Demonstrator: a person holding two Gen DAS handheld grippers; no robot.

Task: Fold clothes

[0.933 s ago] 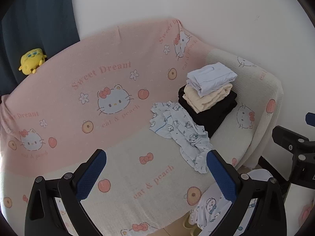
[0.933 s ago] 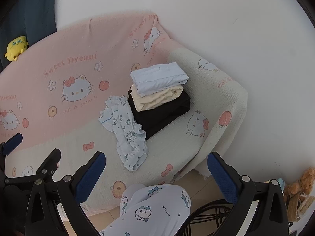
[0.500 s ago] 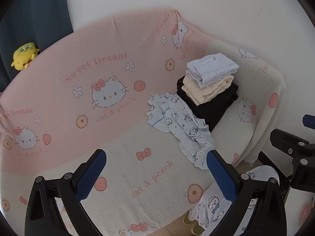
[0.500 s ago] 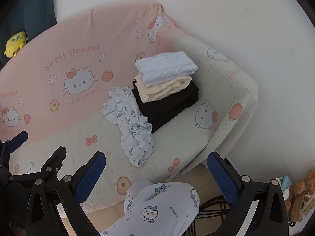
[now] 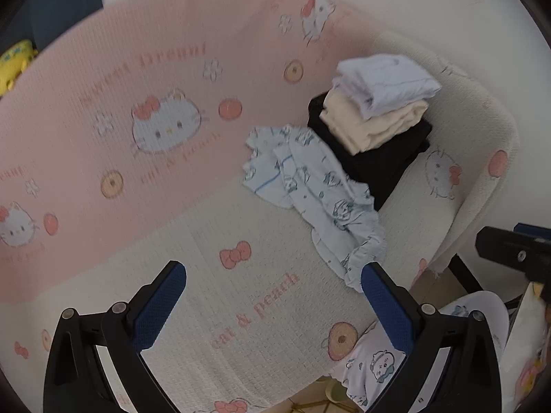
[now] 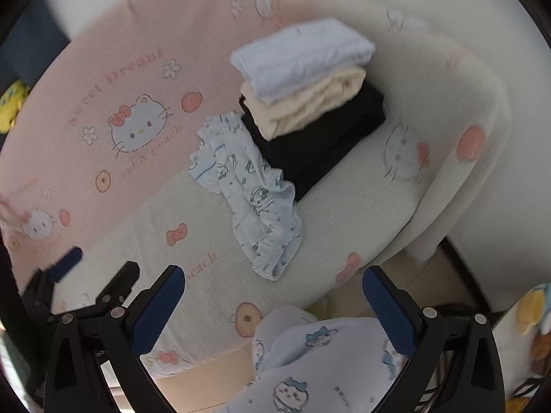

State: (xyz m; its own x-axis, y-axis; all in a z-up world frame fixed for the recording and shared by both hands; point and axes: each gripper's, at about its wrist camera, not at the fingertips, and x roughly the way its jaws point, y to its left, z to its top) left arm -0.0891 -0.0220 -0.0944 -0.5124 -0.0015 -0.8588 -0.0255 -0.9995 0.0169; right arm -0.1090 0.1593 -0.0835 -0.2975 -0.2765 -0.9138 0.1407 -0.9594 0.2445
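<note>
Step in hand: you are on the approach to the one garment not yet folded; nothing is gripped, so the fold itself has not begun.
Left gripper (image 5: 272,296): your jaws stand wide apart with nothing between them, above the front part of the sofa seat (image 5: 206,275).
Right gripper (image 6: 272,296): jaws also spread wide and holding nothing, out past the seat's front edge, with your knee in patterned trousers (image 6: 310,361) below it.
Crumpled pyjama piece (image 5: 310,186): pale blue, cartoon print, lying bunched in a long strip on the seat, from the foot of the backrest down toward the front edge, on the right half of the sofa.
Folded stack (image 5: 375,113): black at the bottom, cream in the middle, light blue on top, in the seat's right rear corner by the armrest; the pyjama piece touches or overlaps the black layer's edge.
Next move: I judge you need to bring both grippers down to the strip, take an end or a corner with each, and draw it clear of the stack onto the bare middle of the seat to spread it flat.
Care: pinch only the patterned cloth, not the sofa cover (image 5: 155,79) or the black layer.
</note>
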